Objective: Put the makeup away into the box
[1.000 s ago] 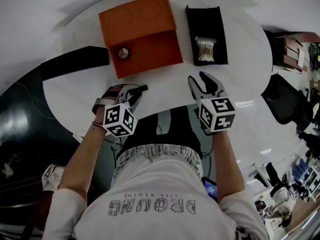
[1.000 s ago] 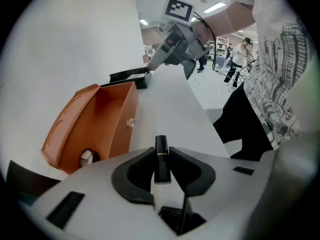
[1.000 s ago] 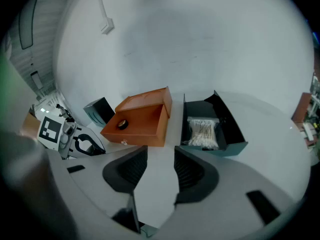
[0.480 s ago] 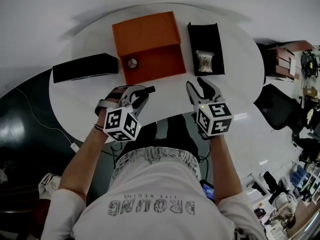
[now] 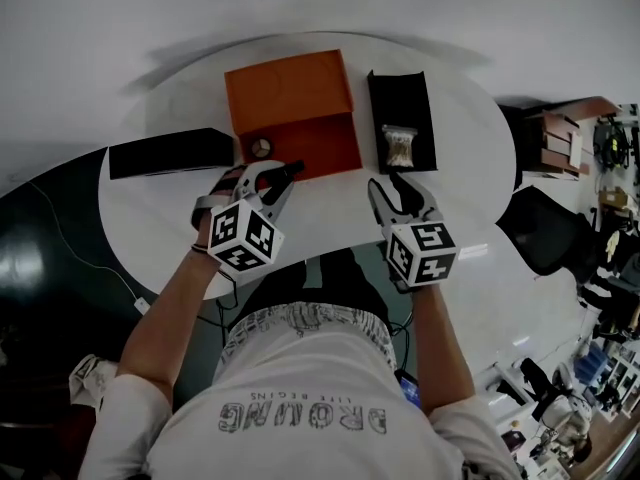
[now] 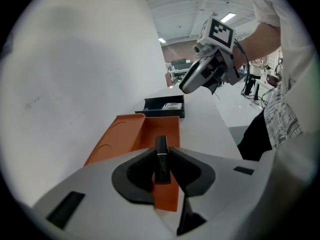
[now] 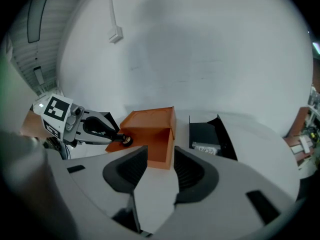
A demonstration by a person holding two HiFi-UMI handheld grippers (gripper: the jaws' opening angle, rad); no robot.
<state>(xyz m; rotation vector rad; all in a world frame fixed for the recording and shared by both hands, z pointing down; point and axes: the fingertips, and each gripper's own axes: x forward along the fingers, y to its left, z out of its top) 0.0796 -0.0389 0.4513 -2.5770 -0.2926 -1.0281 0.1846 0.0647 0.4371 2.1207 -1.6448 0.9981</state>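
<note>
An open orange box [image 5: 300,128] stands on the white table [image 5: 150,218], its lid folded back. A small round compact [image 5: 261,148] lies in its left front corner. My left gripper [image 5: 278,176] hovers at the box's front edge, shut on a slim black lipstick [image 6: 161,165] whose tip [image 5: 295,167] points over the box. In the left gripper view the orange box [image 6: 150,129] lies straight beyond the jaws. My right gripper [image 5: 390,184] hangs open and empty to the right of the box. The right gripper view shows the orange box [image 7: 150,131] and the compact [image 7: 125,140].
A black tray [image 5: 400,118] with a small clear packet [image 5: 398,146] sits right of the orange box. A long black box [image 5: 170,153] lies at the table's left. The table's front edge runs just under both grippers.
My left gripper has carried the lipstick up and forward, from the bare table in front to the orange box's front edge. The right gripper has risen a little.
</note>
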